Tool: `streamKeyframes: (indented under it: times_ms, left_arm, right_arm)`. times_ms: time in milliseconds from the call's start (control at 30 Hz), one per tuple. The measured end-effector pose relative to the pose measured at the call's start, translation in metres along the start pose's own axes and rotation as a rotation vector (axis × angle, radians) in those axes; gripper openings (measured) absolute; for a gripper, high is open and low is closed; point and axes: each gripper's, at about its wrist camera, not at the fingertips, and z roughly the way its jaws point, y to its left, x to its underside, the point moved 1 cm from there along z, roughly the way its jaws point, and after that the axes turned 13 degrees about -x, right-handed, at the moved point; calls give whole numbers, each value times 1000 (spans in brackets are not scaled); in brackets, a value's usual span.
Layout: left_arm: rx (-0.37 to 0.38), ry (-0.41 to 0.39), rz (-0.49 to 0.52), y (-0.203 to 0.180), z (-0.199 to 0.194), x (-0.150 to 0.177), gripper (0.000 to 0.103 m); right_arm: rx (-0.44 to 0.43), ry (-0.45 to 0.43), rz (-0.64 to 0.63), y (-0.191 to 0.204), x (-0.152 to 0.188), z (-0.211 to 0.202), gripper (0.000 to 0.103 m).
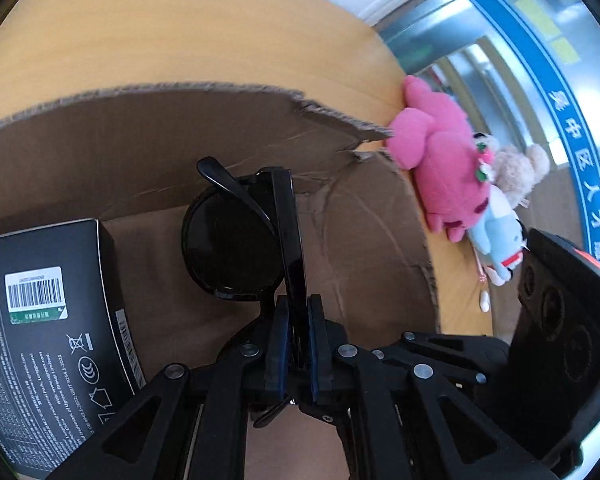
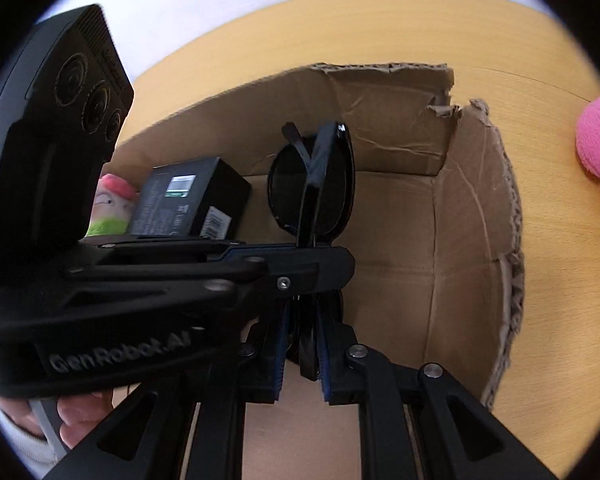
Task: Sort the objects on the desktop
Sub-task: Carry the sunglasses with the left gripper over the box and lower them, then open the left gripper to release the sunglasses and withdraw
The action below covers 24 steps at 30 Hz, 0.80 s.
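Clearly both tools are clenched on the same folded pair of sunglasses [image 1: 236, 240]: the left tool [image 1: 298, 344] pinches the frame from one direction, and the right tool [image 2: 302, 348] pinches it from another, crossing just under the left one in the right wrist view. The glasses stand upright out of the pads, round dark lenses above the grip, one temple arm folded across a lens. They look light and stiff, yet glossy and likely slippery — and the hinges and lenses are the fragile parts, so a hold on the thick frame edge, as now, seems safer than on a lens or temple.

Beyond the tools, the glasses hang over the open cardboard box [image 2: 476, 216], above its floor. A black carton [image 2: 188, 204] with a barcode label lies inside to the left, near a small plush [image 2: 112, 204]. Outside, a pink plush toy [image 1: 440, 164] lies on the bench [image 1: 180, 32] against the box's torn corner.
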Motion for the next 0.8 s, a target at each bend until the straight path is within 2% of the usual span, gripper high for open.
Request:
streamKeyframes:
  times_ms: [100,167,233,300,367,400,433,500,567,600,633,667,733,800]
  left_arm:
    - [-24,-11,1,-3,-4,2,13]
    - [-22,-23,5,-4,-11,3,29]
    - [-38,-64,20,-7,-30,7,38]
    - [-78,-114,46,-9,-53,14,39]
    - [-125,-189,71,-11,-82,25,39]
    - [-142,-249,91,-13,-104,34,39]
    - [-154,-292,100,-12,-120,41,40]
    - [-208,-438,114,-12,-165,66,49]
    - [-264,-581,124,-15,-201,93,72]
    - [-312,-687,131,-17,-224,116,78]
    - [-343,-753,133,-18,-237,131,90]
    - [-386,-846,141,-20,-254,154,102]
    - [-443,-967,156,-25,-273,187,103]
    - [-480,-1021,178,-28,-283,214,103]
  right_arm:
    - [19,-3,9,1,2,4,13]
    - [29,-7,12,1,4,4,13]
    - [49,-16,10,1,7,4,14]
    - [62,-25,9,3,11,1,16]
    - [76,-48,0,13,17,-9,24]
    - [85,-61,-15,20,21,-15,34]
    - [105,-86,-43,29,26,-25,50]
    - [163,-168,-108,50,42,-49,64]
    - [208,-247,-160,69,59,-71,68]
    - [219,-277,-176,60,44,-66,71]
    - [244,-329,-210,74,59,-80,75]
    - [263,-358,-229,75,50,-71,77]
    - [324,-446,-284,96,76,-88,82]
    - [354,-494,-282,113,85,-101,82]
